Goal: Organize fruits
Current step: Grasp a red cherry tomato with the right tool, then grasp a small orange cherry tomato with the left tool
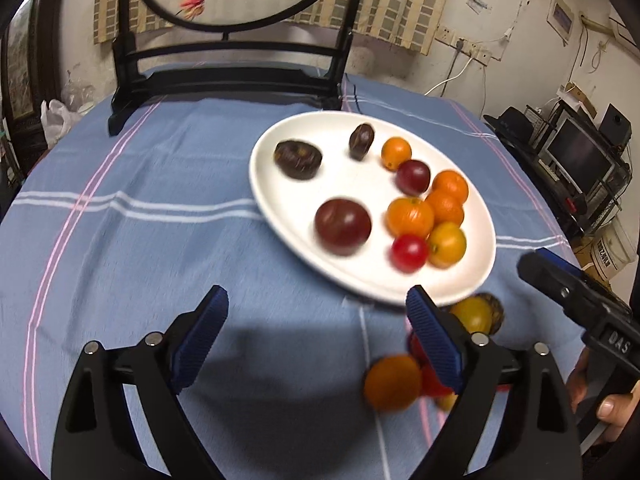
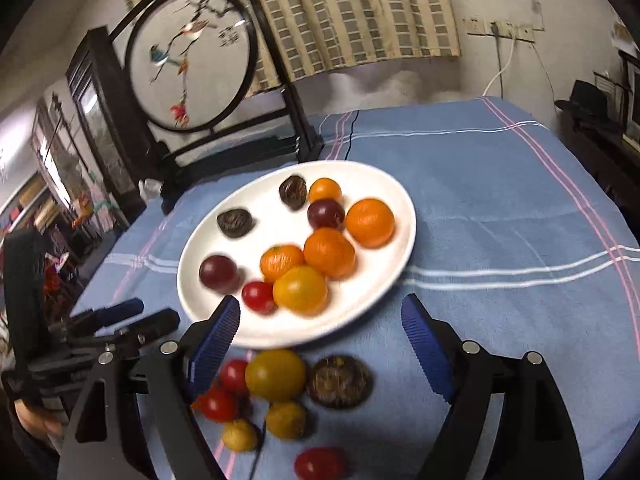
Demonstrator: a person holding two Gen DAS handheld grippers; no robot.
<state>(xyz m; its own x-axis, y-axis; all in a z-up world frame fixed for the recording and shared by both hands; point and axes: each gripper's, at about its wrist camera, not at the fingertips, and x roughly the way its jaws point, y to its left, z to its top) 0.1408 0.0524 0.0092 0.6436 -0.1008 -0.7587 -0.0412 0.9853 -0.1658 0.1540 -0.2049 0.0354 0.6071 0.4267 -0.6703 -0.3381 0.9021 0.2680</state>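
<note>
left gripper [image 1: 316,316] hanging released, jaws wide, empty, over the blue striped cloth-covered desk [image 1: 132,248] | right gripper [image 2: 320,322] spreading wide, empty, above loose fruit | round white ceramic plate [image 2: 224,316] carrying oranges, red tomatoes, dark plums | yellow tomato [image 2: 275,375] and wrinkled dark brown fruit [image 2: 340,380] lying on the cloth just beside the plate's near rim

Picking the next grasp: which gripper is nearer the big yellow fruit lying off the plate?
Right. The right gripper hovers open directly over the yellow fruit; the left gripper is open off to its left, over bare tablecloth.
</note>
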